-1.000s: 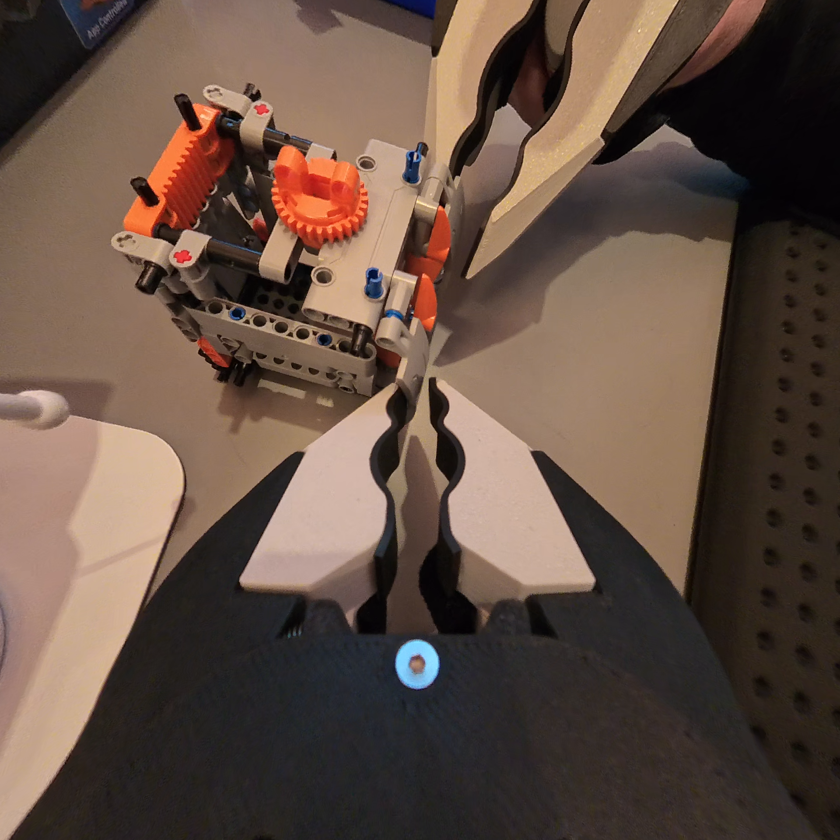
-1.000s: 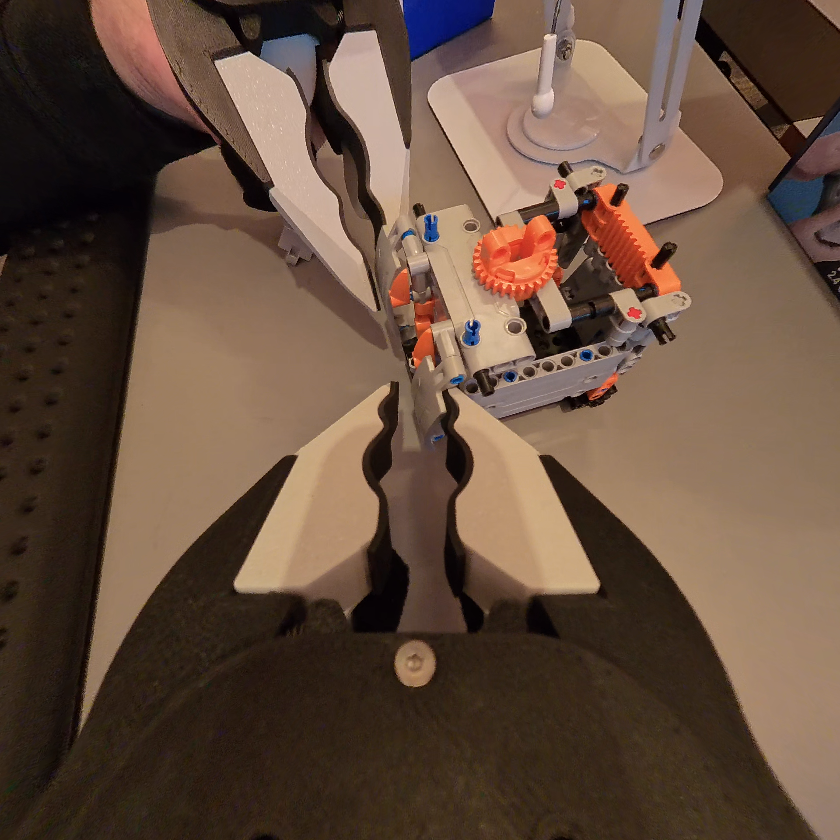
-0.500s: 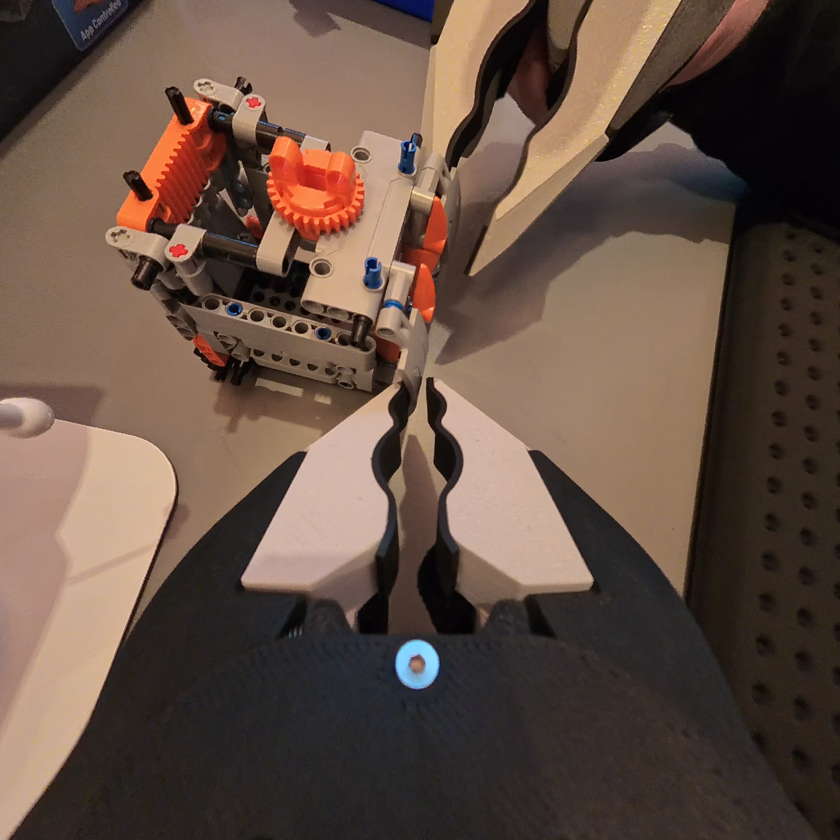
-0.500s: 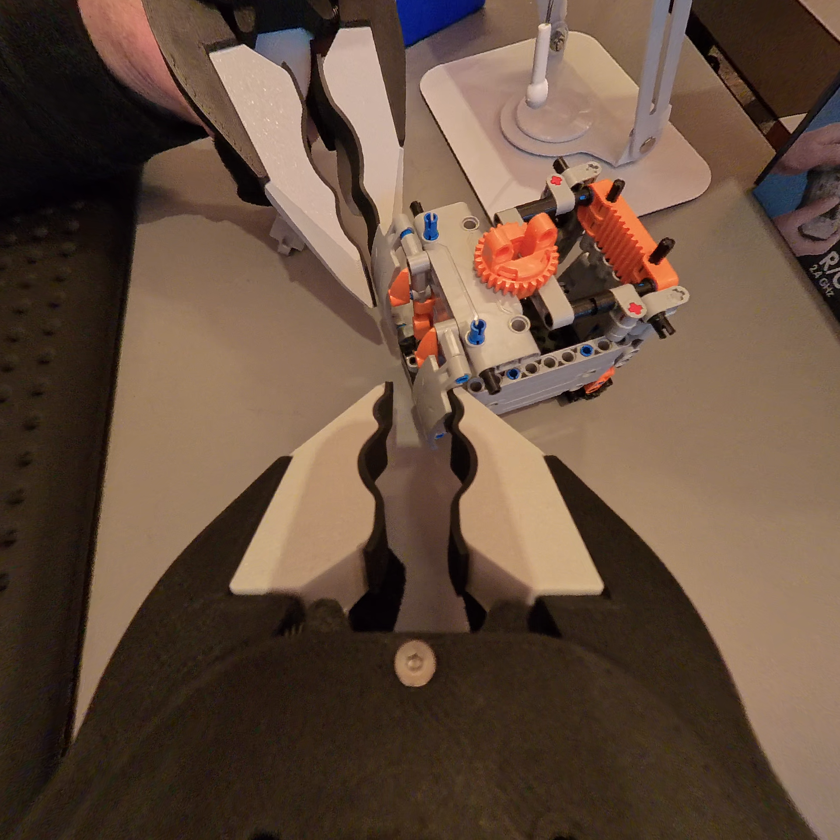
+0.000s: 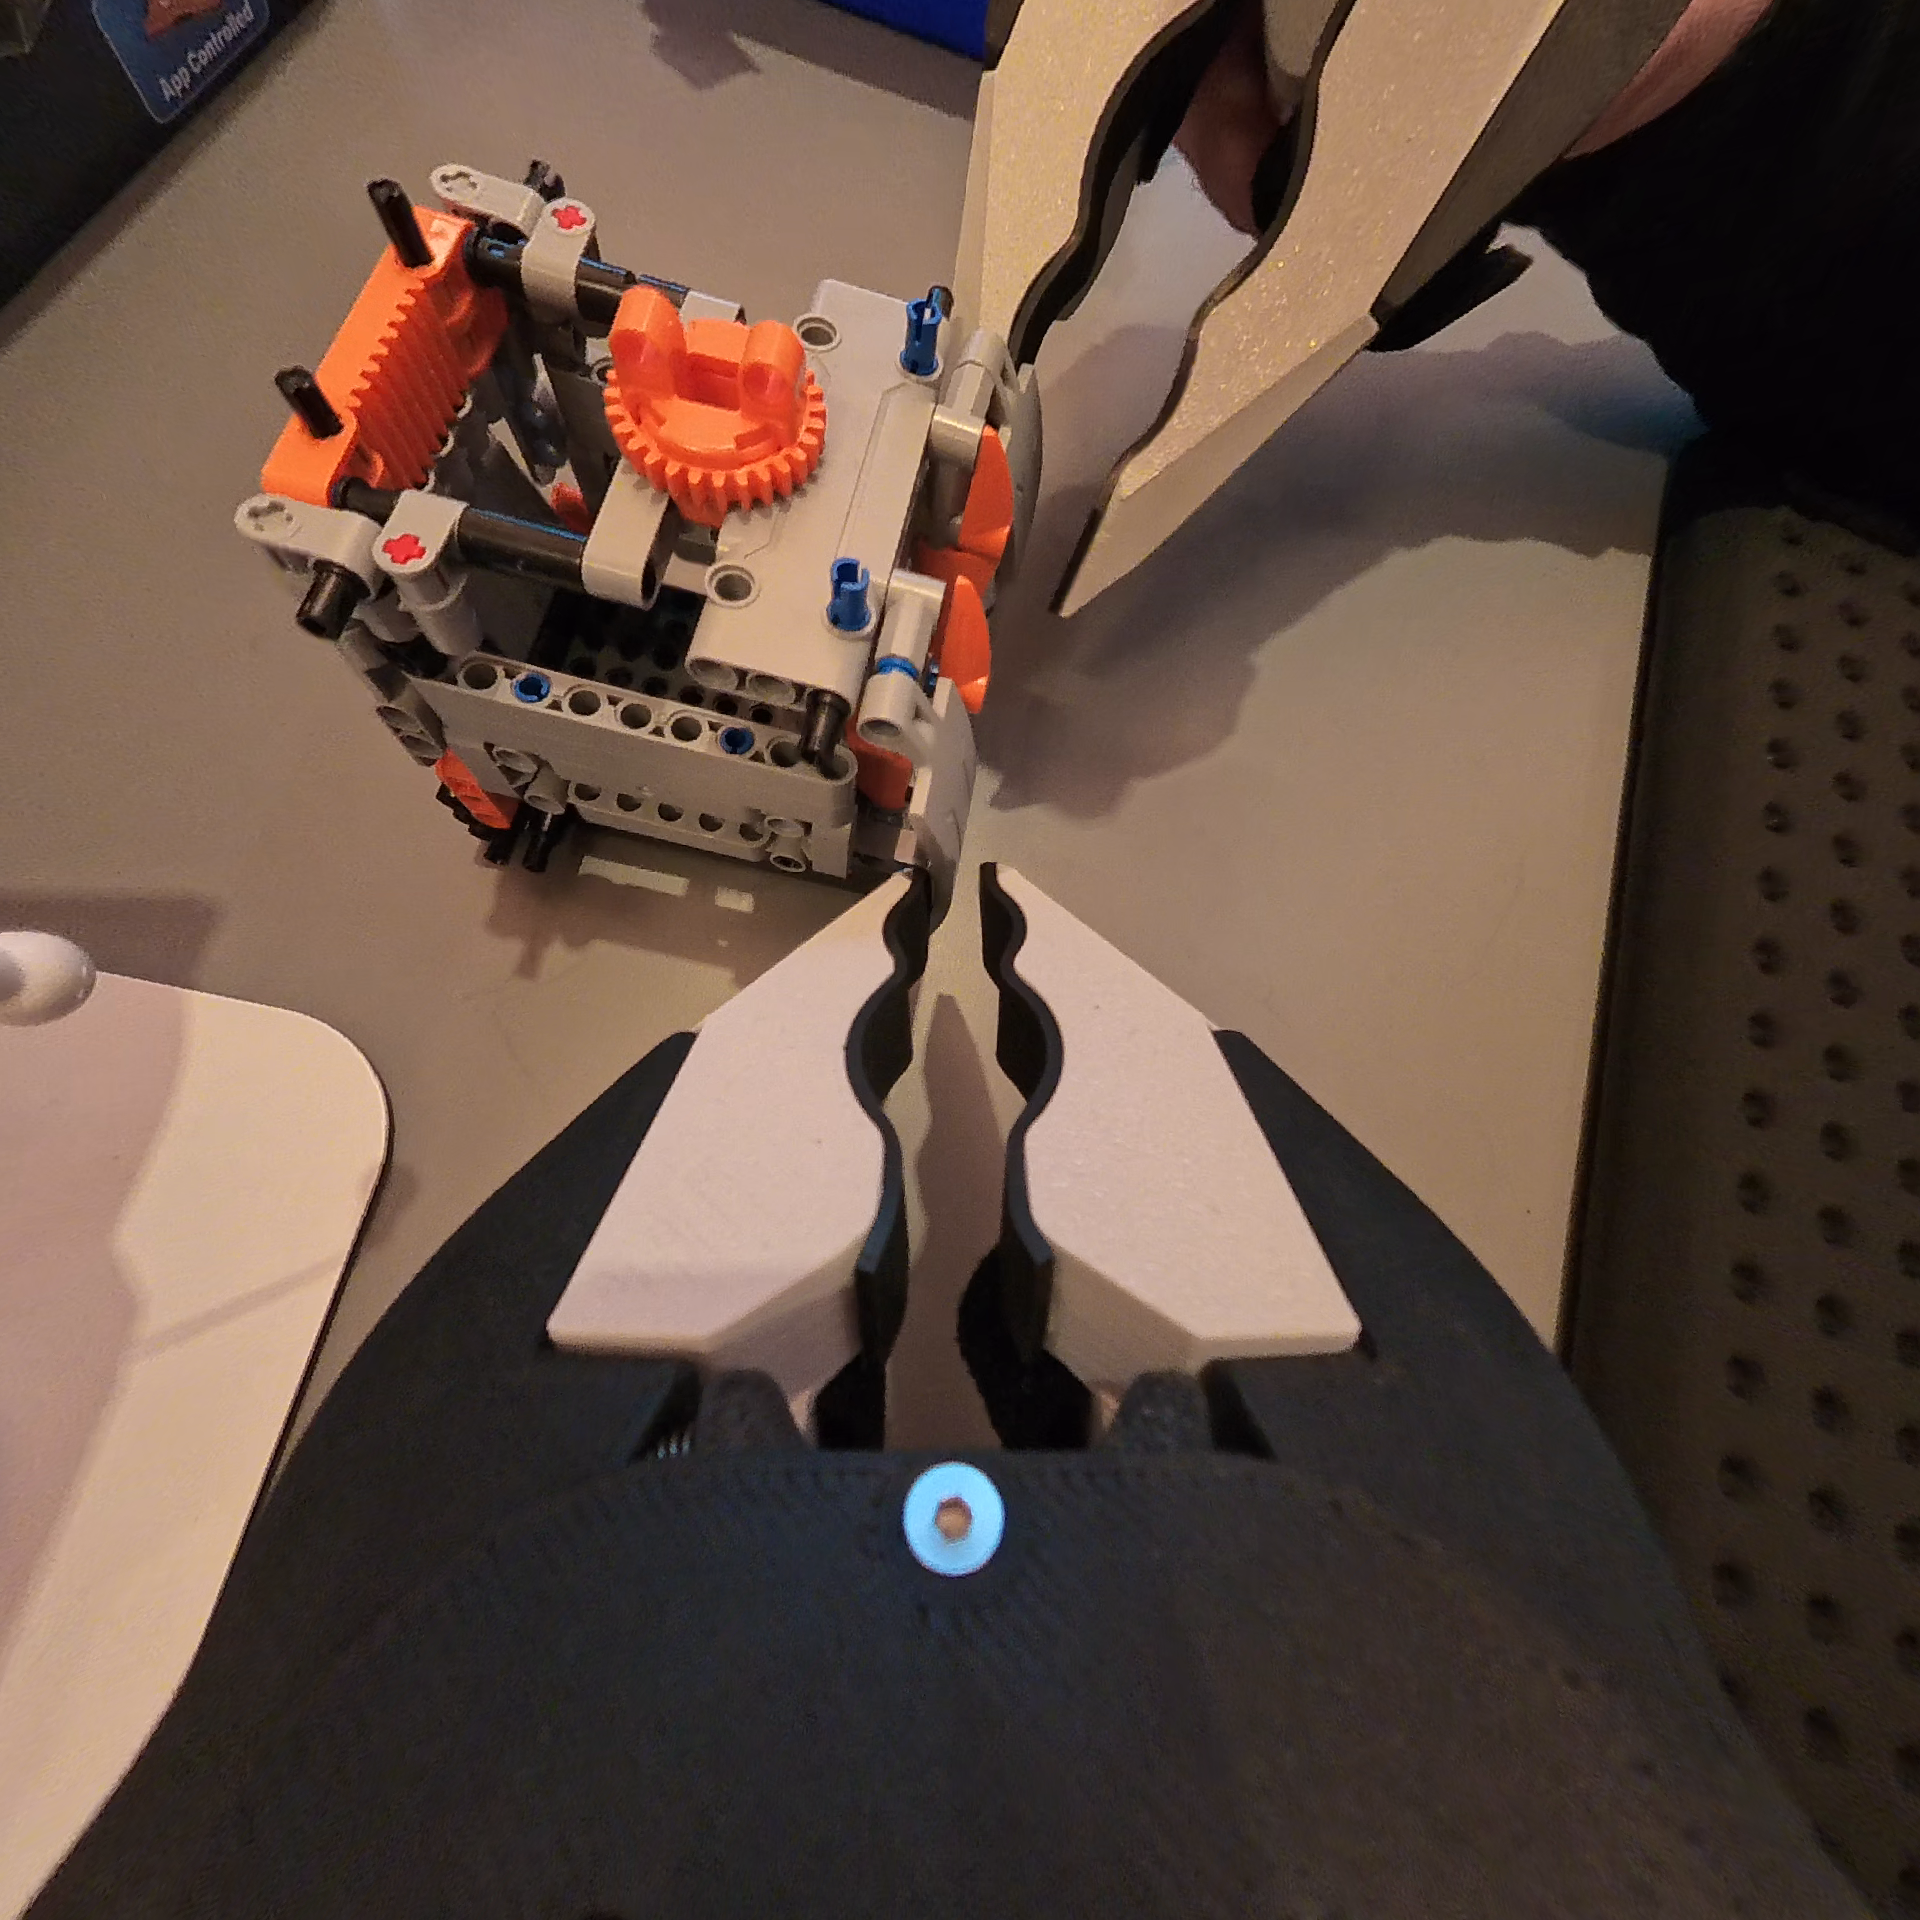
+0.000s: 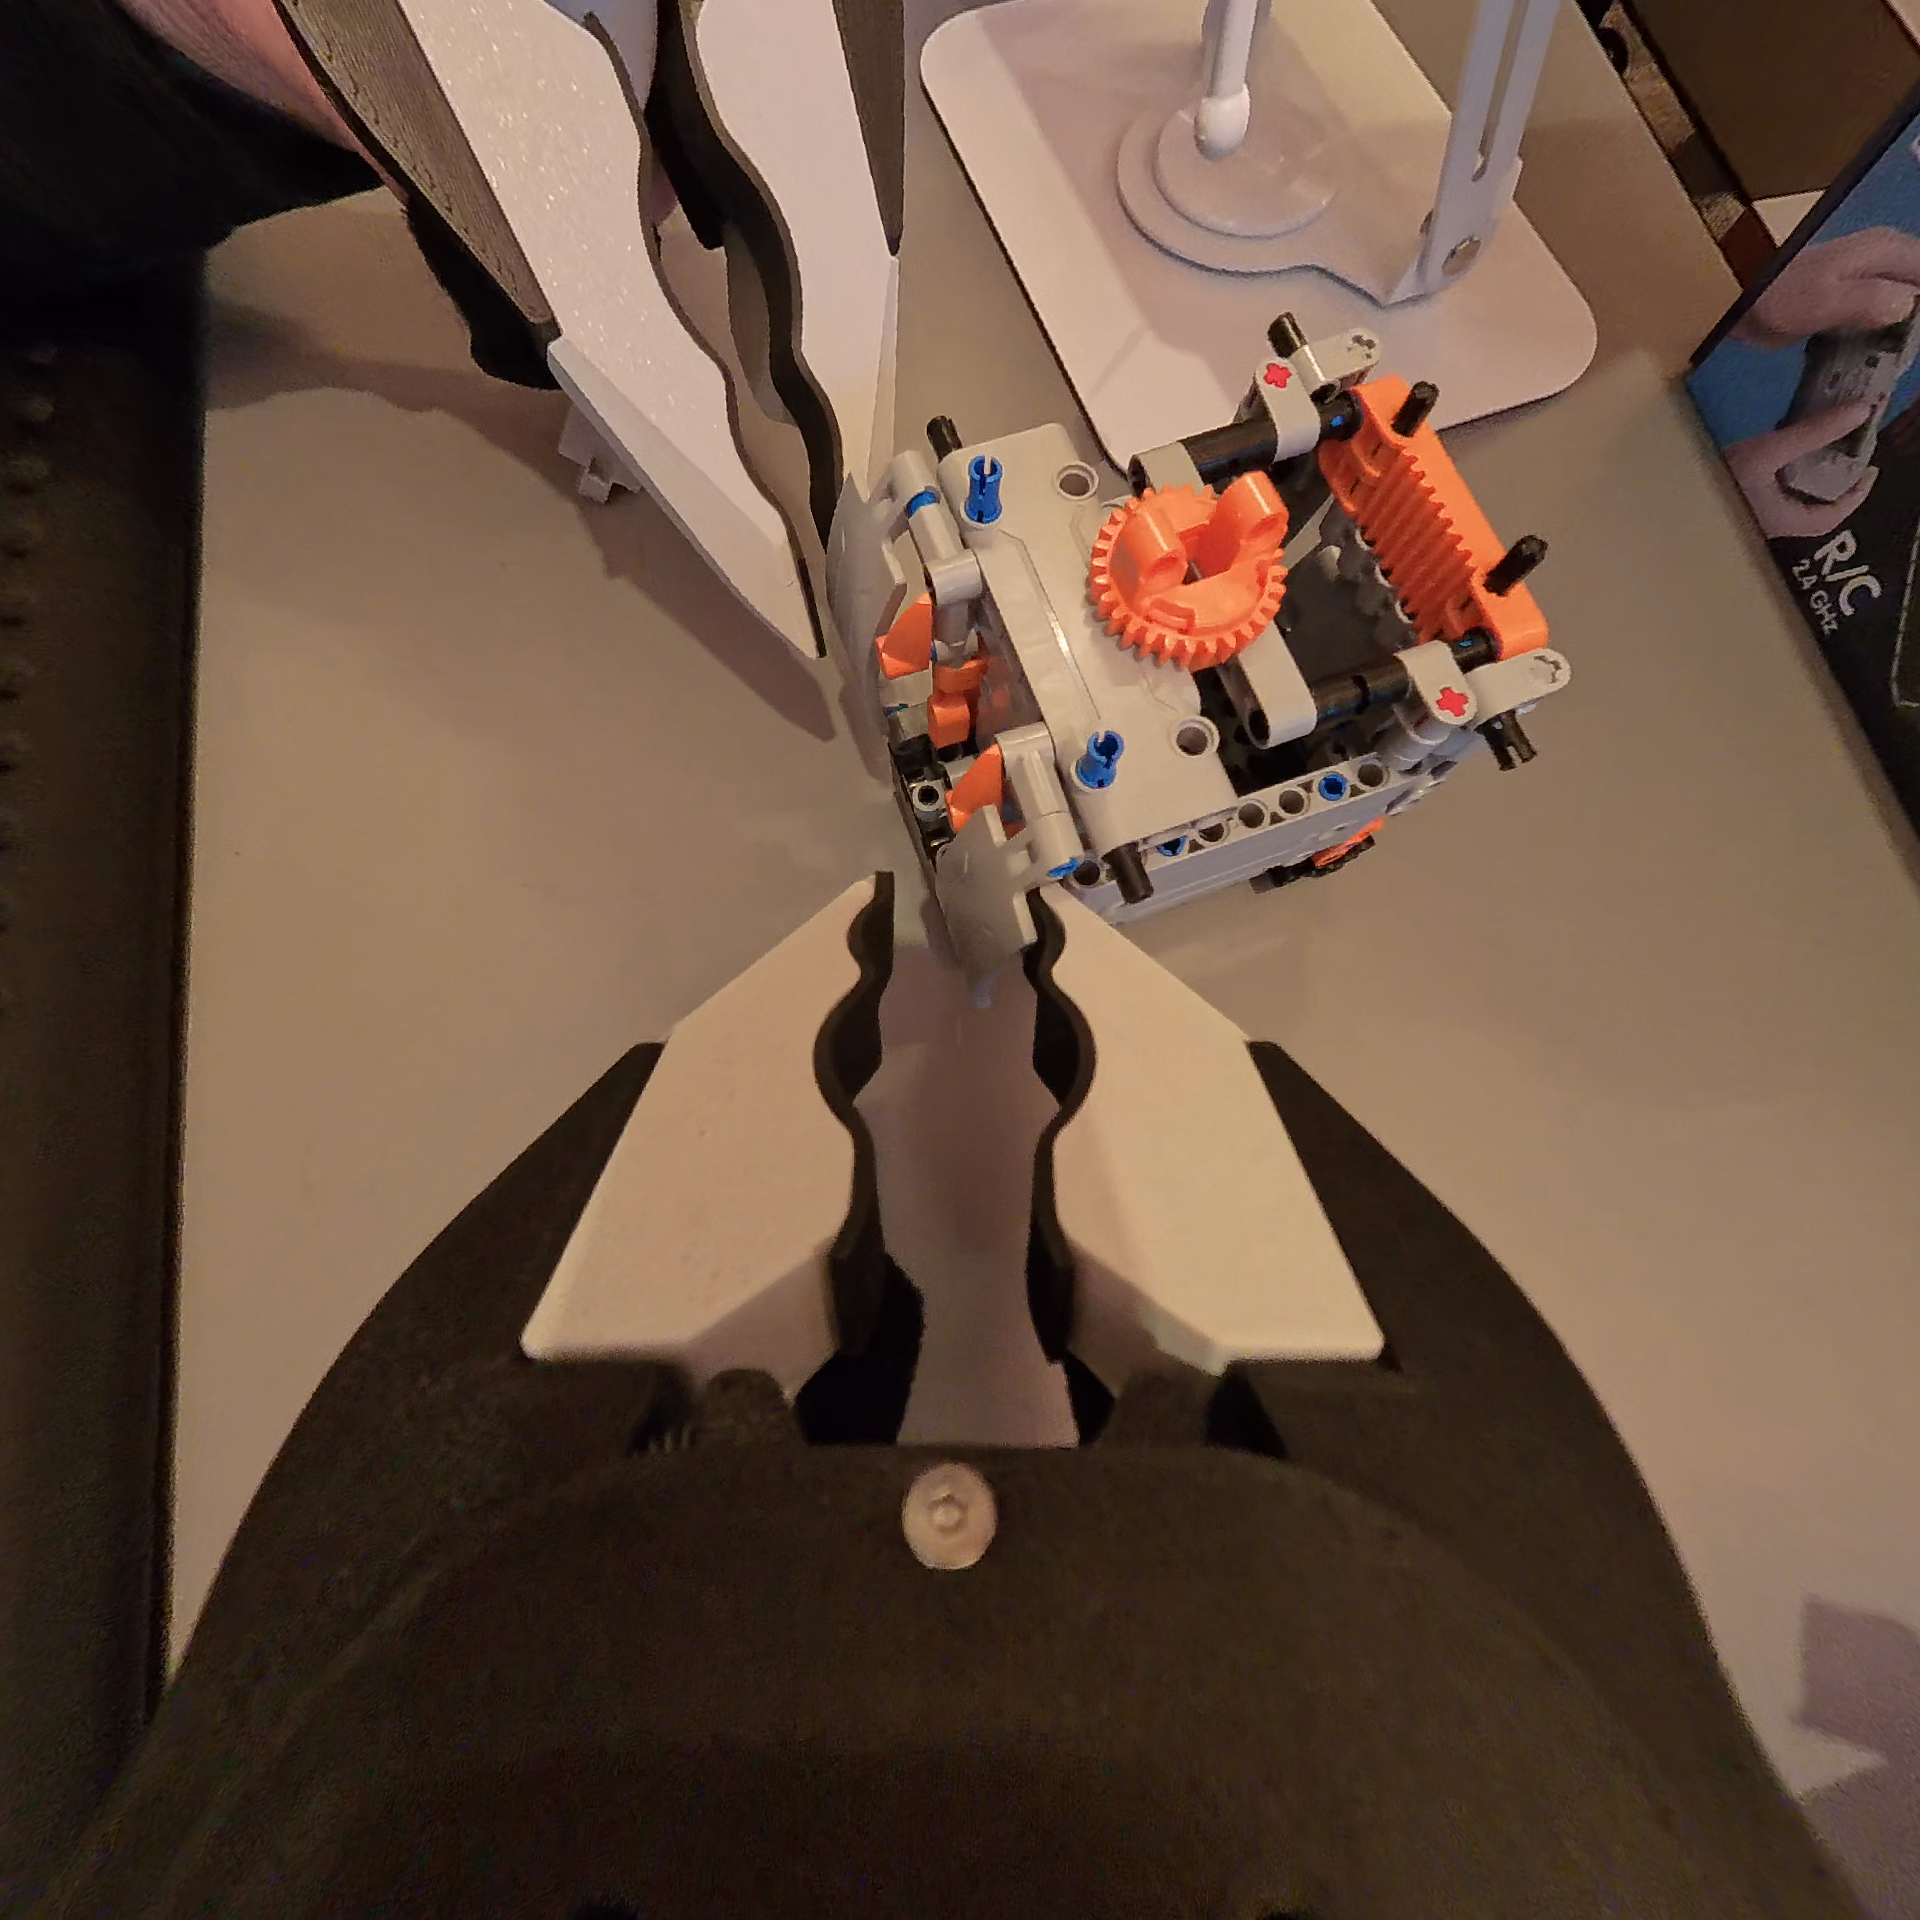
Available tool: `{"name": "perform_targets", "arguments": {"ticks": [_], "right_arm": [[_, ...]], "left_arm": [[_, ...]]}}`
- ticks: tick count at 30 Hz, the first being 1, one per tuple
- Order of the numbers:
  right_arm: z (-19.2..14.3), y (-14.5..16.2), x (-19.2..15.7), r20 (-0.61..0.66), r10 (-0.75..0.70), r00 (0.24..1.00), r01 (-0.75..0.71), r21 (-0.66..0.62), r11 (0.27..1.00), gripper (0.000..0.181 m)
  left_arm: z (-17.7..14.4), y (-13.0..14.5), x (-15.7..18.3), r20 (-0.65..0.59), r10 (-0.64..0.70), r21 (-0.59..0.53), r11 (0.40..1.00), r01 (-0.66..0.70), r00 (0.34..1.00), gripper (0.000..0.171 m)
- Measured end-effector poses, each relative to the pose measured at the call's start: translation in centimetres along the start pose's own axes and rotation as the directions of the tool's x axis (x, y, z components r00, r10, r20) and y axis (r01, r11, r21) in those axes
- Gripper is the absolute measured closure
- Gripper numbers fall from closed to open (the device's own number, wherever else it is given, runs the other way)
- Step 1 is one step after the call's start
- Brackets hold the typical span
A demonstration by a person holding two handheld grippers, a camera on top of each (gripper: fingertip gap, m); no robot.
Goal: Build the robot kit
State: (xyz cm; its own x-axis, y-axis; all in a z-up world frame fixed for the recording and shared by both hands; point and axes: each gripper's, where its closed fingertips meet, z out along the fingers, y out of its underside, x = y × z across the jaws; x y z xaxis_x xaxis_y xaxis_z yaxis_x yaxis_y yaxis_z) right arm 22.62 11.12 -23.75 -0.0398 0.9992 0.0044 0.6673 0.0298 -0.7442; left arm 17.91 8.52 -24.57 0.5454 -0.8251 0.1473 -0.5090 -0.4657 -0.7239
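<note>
Your left tongs (image 5: 951, 888) are almost pressed together at a grey curved panel (image 5: 935, 821) on the brick model (image 5: 727, 582); I cannot tell if they pinch it. Your right tongs (image 6: 956, 914) are spread around the other panel (image 6: 987, 904), one finger touching it. The model sits mid-desk (image 5: 1299, 831), so steady both sides evenly.

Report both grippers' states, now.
Left gripper: nearly closed about a grey panel; grip cannot be told.
Right gripper: open, second grey panel between its fingers.
</note>
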Motion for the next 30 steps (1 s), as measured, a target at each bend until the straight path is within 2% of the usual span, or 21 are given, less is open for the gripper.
{"name": "perform_targets", "arguments": {"ticks": [19,22,25,27,30], "right_arm": [[-0.7,0.7,0.5,-0.019,0.032,0.999,-0.033,-0.042,0.999,0.156],[-1.0,1.2,0.5,-0.048,-0.037,0.998,0.033,-0.085,0.996,0.16],[-1.0,0.9,0.0,0.019,0.014,1.0,-0.013,-0.03,0.999,0.157],[-1.4,1.5,0.9,0.004,0.045,0.999,-0.045,-0.03,0.999,0.151],[-2.1,1.3,1.0,0.03,0.075,0.997,-0.076,0.016,0.997,0.152]], "left_arm": [[0.3,-0.4,-0.2,0.004,-0.009,0.022,1.0,0.009,1.0,0.169],[0.4,-0.5,0.0,-0.002,-0.006,0.022,1.0,0.006,1.0,0.169],[0.5,-0.2,0.0,0.004,0.002,0.007,1.0,-0.002,1.0,0.17],[0.5,-0.1,-0.2,0.003,-0.003,0.005,1.0,0.003,1.0,0.17],[0.4,-0.1,-0.2,-0.008,-0.012,0.011,1.0,0.013,1.0,0.169]]}}
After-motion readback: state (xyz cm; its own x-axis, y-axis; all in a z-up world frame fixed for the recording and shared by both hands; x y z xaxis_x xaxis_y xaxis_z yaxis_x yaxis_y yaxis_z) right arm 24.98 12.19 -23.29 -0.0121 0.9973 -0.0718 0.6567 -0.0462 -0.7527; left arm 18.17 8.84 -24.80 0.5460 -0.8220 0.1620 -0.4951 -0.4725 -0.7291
